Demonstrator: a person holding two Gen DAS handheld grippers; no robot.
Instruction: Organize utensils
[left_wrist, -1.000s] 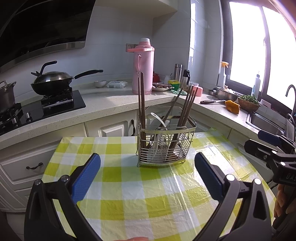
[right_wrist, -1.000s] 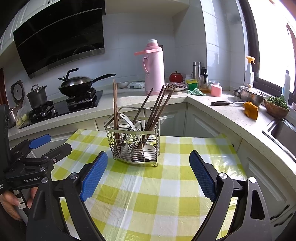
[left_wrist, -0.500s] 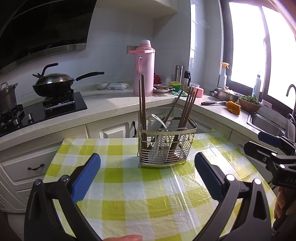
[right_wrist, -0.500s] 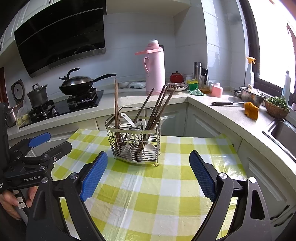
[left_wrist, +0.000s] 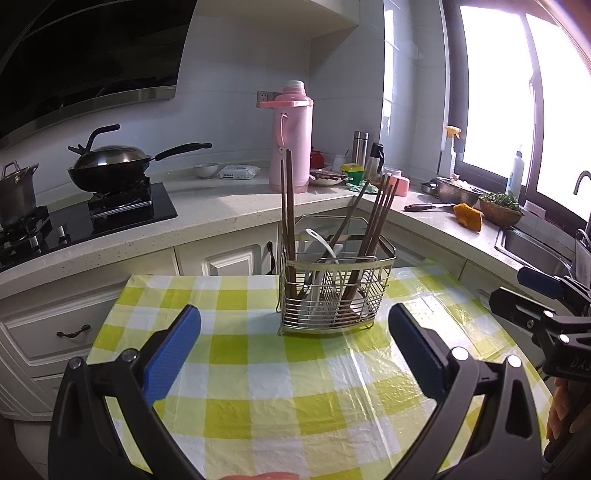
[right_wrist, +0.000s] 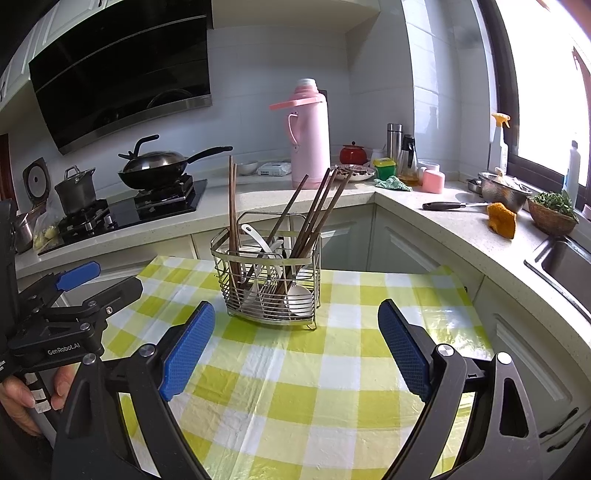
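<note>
A wire utensil basket (left_wrist: 334, 295) stands on the yellow checked table (left_wrist: 258, 376); it also shows in the right wrist view (right_wrist: 271, 284). It holds brown chopsticks (left_wrist: 287, 206), some upright at its left and some leaning at its right (right_wrist: 317, 206), plus white spoons (right_wrist: 295, 295). My left gripper (left_wrist: 293, 347) is open and empty, a short way in front of the basket. My right gripper (right_wrist: 295, 343) is open and empty, also in front of it. Each gripper shows at the edge of the other's view.
A kitchen counter wraps behind and to the right of the table, with a pink thermos (left_wrist: 291, 140), a wok on the hob (left_wrist: 110, 166), a knife (right_wrist: 454, 205), an orange cloth (right_wrist: 501, 219) and a sink (right_wrist: 565, 266). Cabinets stand close below.
Both grippers have drawn slightly back and up from the basket, which sits a little lower and smaller in view. The basket and its contents have not moved.
</note>
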